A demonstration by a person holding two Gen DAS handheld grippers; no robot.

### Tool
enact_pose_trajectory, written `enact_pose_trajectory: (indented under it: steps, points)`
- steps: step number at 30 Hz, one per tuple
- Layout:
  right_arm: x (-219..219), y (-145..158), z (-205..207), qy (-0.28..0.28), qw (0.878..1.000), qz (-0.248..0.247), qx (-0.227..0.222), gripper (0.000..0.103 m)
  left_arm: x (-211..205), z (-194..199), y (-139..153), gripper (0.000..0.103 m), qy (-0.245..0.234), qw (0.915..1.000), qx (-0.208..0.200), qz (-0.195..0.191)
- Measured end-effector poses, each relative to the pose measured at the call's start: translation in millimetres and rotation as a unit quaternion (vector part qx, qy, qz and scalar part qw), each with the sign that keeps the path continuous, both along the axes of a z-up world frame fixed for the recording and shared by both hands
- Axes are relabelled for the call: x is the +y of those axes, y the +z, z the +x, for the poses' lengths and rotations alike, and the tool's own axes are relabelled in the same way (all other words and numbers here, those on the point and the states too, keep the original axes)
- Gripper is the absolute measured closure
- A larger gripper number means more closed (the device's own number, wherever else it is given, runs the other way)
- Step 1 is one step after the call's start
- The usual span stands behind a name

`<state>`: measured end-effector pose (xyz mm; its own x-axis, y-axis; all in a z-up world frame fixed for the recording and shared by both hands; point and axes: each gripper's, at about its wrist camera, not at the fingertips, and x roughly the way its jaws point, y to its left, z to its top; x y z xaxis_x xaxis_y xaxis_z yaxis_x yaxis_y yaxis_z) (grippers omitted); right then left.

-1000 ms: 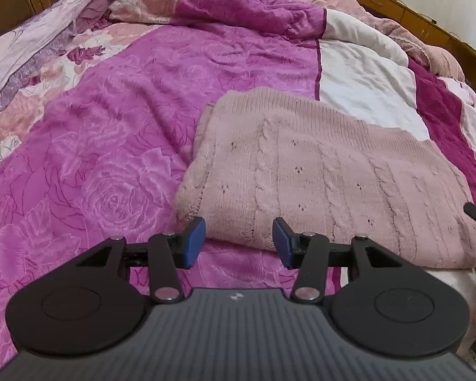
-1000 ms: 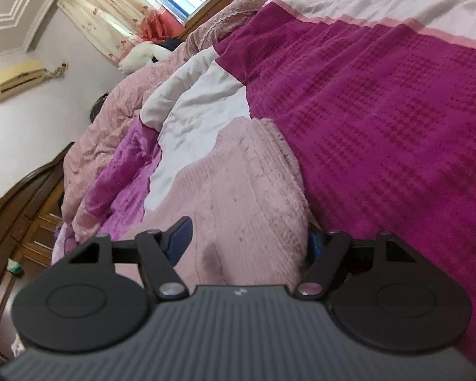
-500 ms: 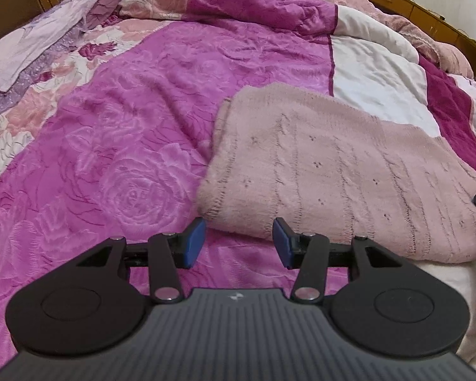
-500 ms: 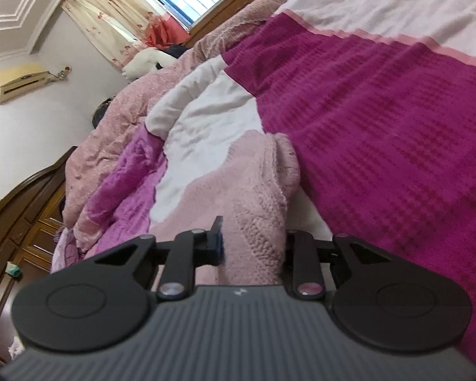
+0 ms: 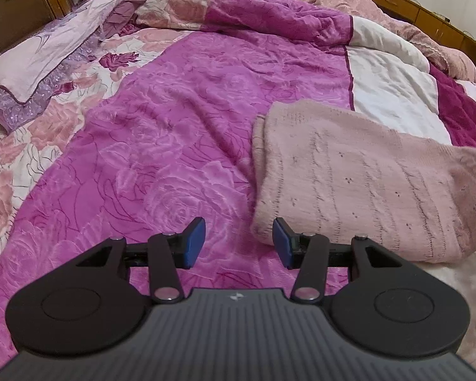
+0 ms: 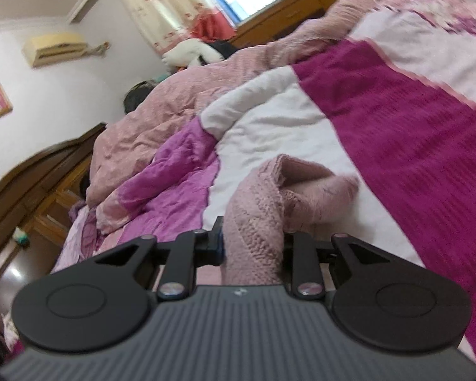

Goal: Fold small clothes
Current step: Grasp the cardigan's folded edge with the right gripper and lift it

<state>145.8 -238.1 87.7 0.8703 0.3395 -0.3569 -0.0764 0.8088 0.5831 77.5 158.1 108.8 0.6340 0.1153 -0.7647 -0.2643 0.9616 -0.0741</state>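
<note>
A folded pale pink cable-knit sweater (image 5: 365,187) lies on the bed, right of centre in the left wrist view. My left gripper (image 5: 239,243) is open and empty, hovering just off the sweater's near left corner, its right blue pad (image 5: 281,241) close to the knit edge. My right gripper (image 6: 252,246) is shut on the sweater's right end (image 6: 257,222), which is bunched up between the jaws and lifted off the bed. The right gripper's pads are hidden by the knit.
The bed carries a magenta rose-pattern quilt (image 5: 161,146), a white and dark magenta blanket (image 6: 412,133), and a rumpled pink duvet (image 6: 187,95) at the far side. A pillow (image 5: 38,60) lies far left. Wooden cabinets (image 5: 19,3) stand beyond.
My right gripper closed on the sweater's right end and raised it. My left gripper shifted left, from the sweater's front edge to its near left corner, still open.
</note>
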Motion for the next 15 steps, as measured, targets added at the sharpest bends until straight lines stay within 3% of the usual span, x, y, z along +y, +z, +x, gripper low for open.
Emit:
enact_pose_trajectory:
  steps: [7,15]
  points:
    - [44.1,31.0,8.8,0.03,0.999,-0.011,-0.016,0.077,13.5,-1.3,9.4,0.048,-0.007,0.9998,-0.014,0.008]
    - [136.8,53.2,11.6,0.1,0.993,-0.055,-0.042,0.078,36.3,-6.0,11.3,0.048,0.002,0.9997,-0.025,0.002]
